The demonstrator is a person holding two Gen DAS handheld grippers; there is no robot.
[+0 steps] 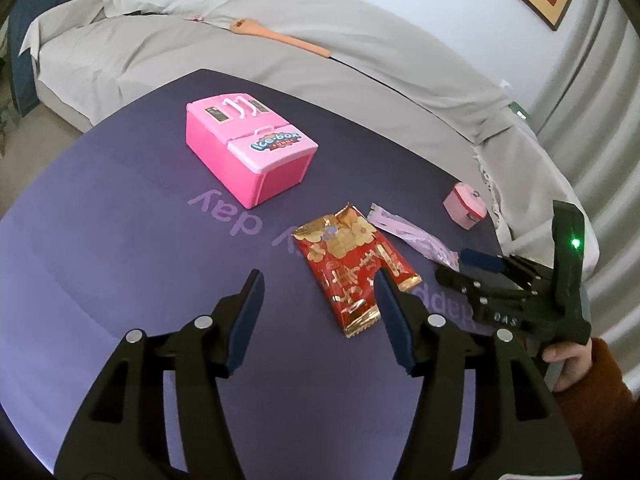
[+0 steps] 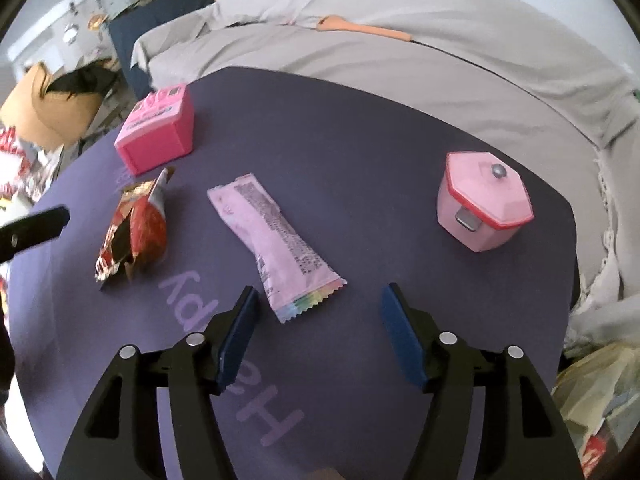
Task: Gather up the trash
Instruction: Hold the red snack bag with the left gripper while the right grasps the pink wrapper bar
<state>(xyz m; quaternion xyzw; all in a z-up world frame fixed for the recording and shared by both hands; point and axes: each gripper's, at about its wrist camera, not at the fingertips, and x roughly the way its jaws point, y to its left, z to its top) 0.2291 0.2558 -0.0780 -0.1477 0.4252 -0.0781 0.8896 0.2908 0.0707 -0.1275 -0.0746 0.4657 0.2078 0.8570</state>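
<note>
On purple mat (image 1: 120,208), both grippers are hovering over litter; nothing picked up yet, so judging this as the approach step of the collecting.

Left gripper (image 1: 320,292): jaws standing apart, nothing between pads. Its right finger is overlapping the near edge of the red wrapper (image 1: 352,256) in left wrist view; can't tell if touching. Right gripper (image 2: 318,304): jaws spread wide, empty, near end of the pink wrapper (image 2: 276,236) lying just ahead, closer to its left finger.

Next move, prob.: each tool is needing to drop lower, straddle its wrapper, then close. Flat foil on flat mat, so a finger likely has to get under an edge or pinch a raised crease. Risk: the wrapper sliding away instead of lifting.

Red wrapper: red w/ gold print, torn open at far end, crumpled, partly puffed up, mid-mat. Pink wrapper: pale pink, long, twisted at middle, zigzag end w/ rainbow stripe, lying just right of the red one.

Non-trash nearby: pink toy fridge (image 1: 248,152) far side of mat, pink toy pot (image 2: 484,204) toward right edge. No bin identifiable.
</note>
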